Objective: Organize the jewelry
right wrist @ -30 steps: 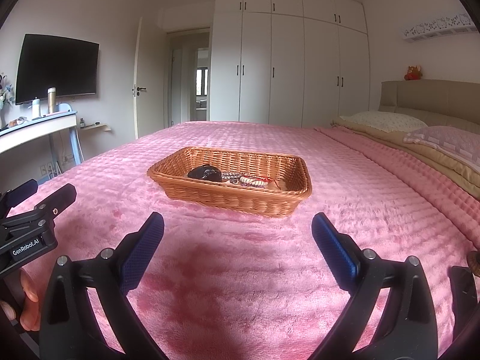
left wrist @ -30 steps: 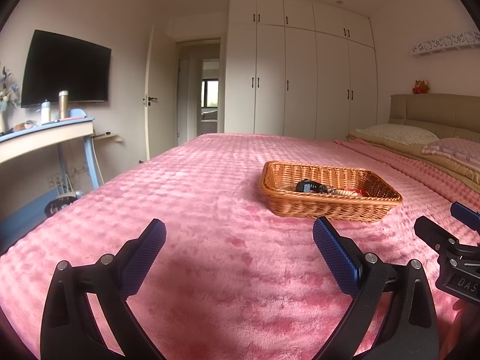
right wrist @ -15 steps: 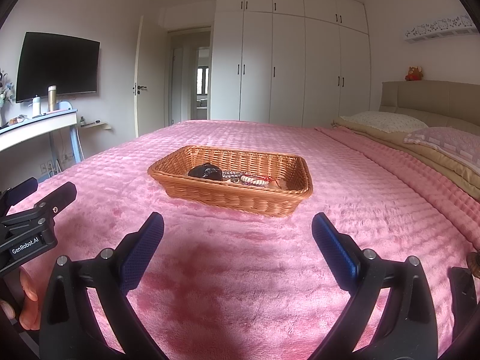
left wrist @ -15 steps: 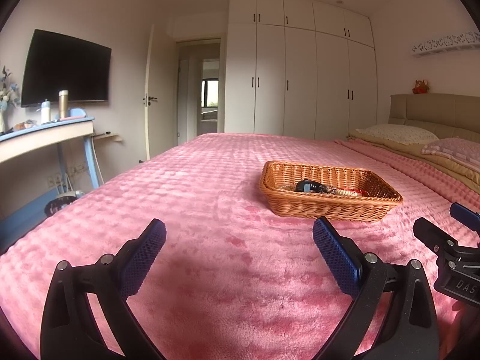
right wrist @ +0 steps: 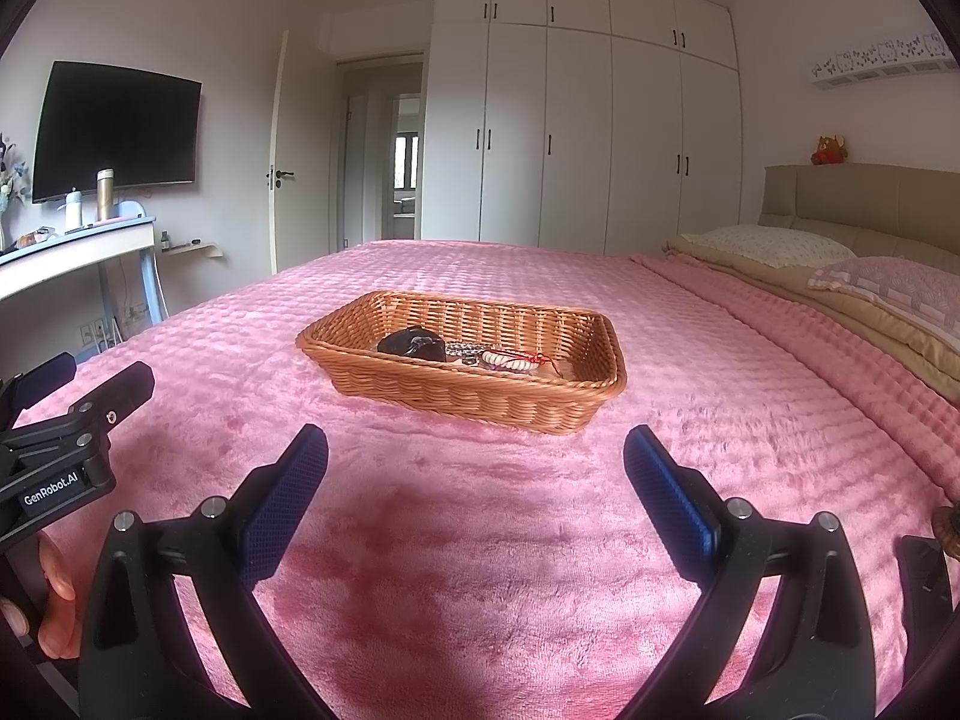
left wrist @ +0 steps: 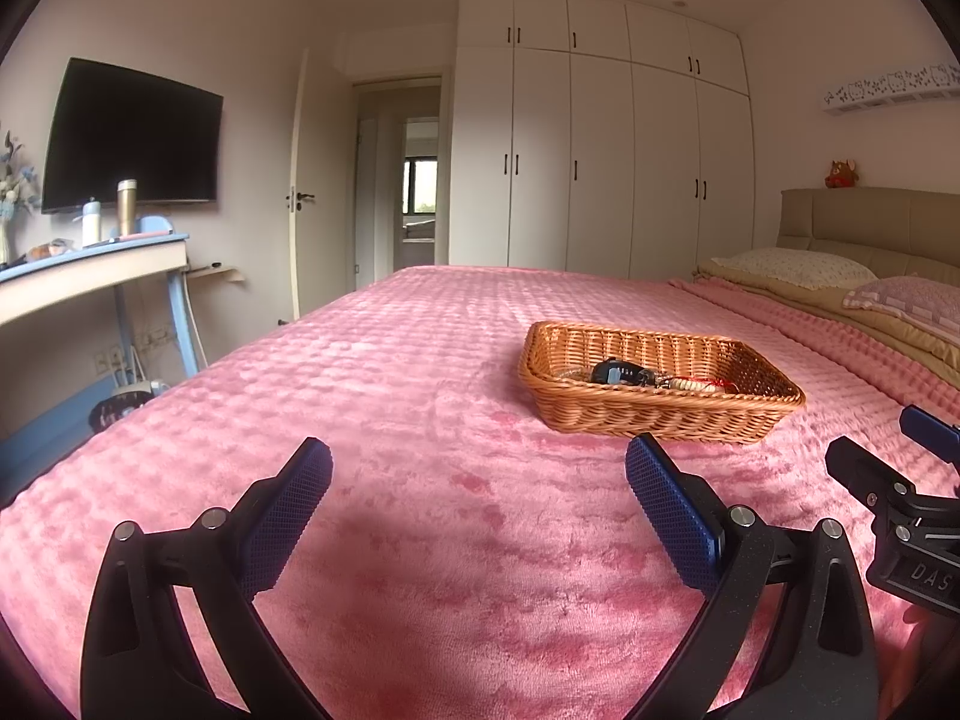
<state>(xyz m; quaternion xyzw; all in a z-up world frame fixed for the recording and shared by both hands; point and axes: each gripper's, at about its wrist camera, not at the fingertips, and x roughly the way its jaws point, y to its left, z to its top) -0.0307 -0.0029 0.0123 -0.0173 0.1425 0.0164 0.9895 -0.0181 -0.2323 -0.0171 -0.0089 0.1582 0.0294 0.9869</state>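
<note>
1. One basket (right wrist: pixel 462 360) is seen on the pink bed (right wrist: pixel 480 540), toward the middle of the cover, well apart from both grippers.
2. Inside the basket, one dark lump (right wrist: pixel 414 344), one pale bead string (right wrist: pixel 510 360) with a red cord, and some silvery chain between them are made out; a full count of the jewelry cannot be given, as the pieces are small and partly hidden by the near wall.
3. Left gripper (left wrist: pixel 477 501): released, jaws spread wide, nothing between them; held above the cover nearer the foot edge.
4. Right gripper (right wrist: pixel 474 486): released likewise, jaws wide, nothing held.
5. Each gripper is also caught in part at the other view's side edge, cut off.
6. Two pillows (right wrist: pixel 774 243) are counted at the head edge.
7. One TV (left wrist: pixel 132 138) and one desk (left wrist: pixel 90 276) are noted beyond the foot; items on the desk are hard to make out.
</note>
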